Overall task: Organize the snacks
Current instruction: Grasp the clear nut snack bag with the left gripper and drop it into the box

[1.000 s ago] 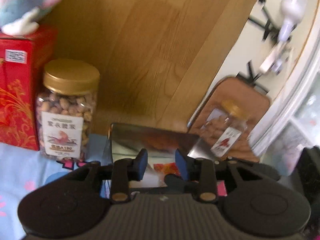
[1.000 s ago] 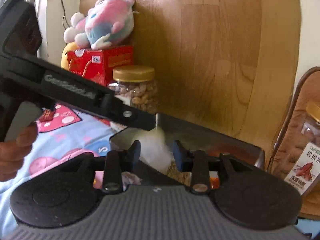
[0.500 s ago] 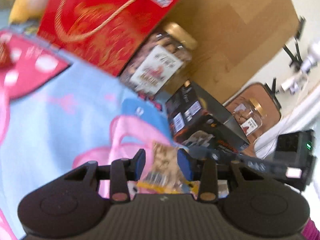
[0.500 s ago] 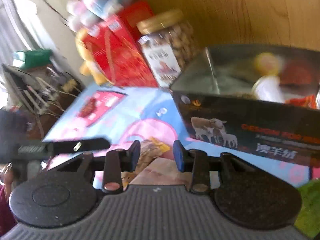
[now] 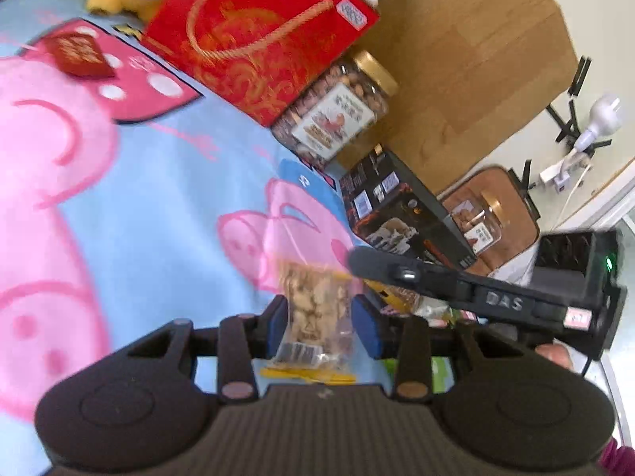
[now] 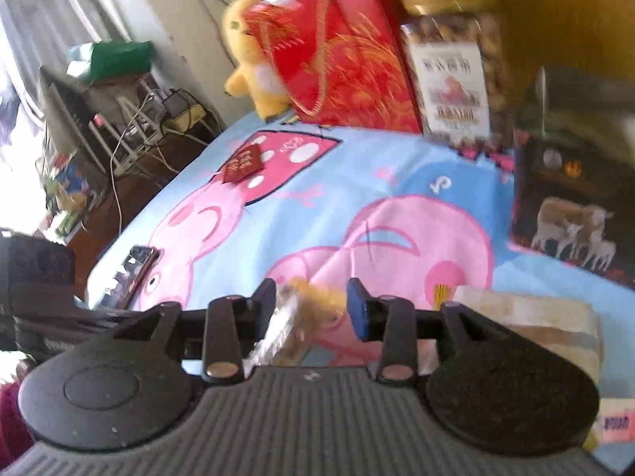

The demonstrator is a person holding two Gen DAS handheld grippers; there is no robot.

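A clear snack packet with a yellow edge [image 5: 313,313] lies on the cartoon-pig cloth [image 5: 119,206], between the fingers of my open left gripper [image 5: 321,319]. It also shows in the right wrist view [image 6: 289,325], between the fingers of my open right gripper [image 6: 311,305]. The open black box with sheep pictures [image 5: 401,214] stands at the back right and shows in the right wrist view [image 6: 571,206]. My right gripper's body [image 5: 476,297] crosses the left wrist view just right of the packet. A beige packet [image 6: 528,317] lies right of my right gripper.
A nut jar with a gold lid [image 5: 341,107], a red gift box [image 5: 262,35] and plush toys [image 6: 254,59] line the back by a wooden board [image 5: 468,59]. A small red envelope [image 5: 79,55] and a phone [image 6: 131,273] lie on the cloth. A second jar [image 5: 480,222] sits on a brown chair.
Both grippers have swung down from over the black box to the cloth. The snack packet now sits between the fingers of each; one second ago the box filled both views.
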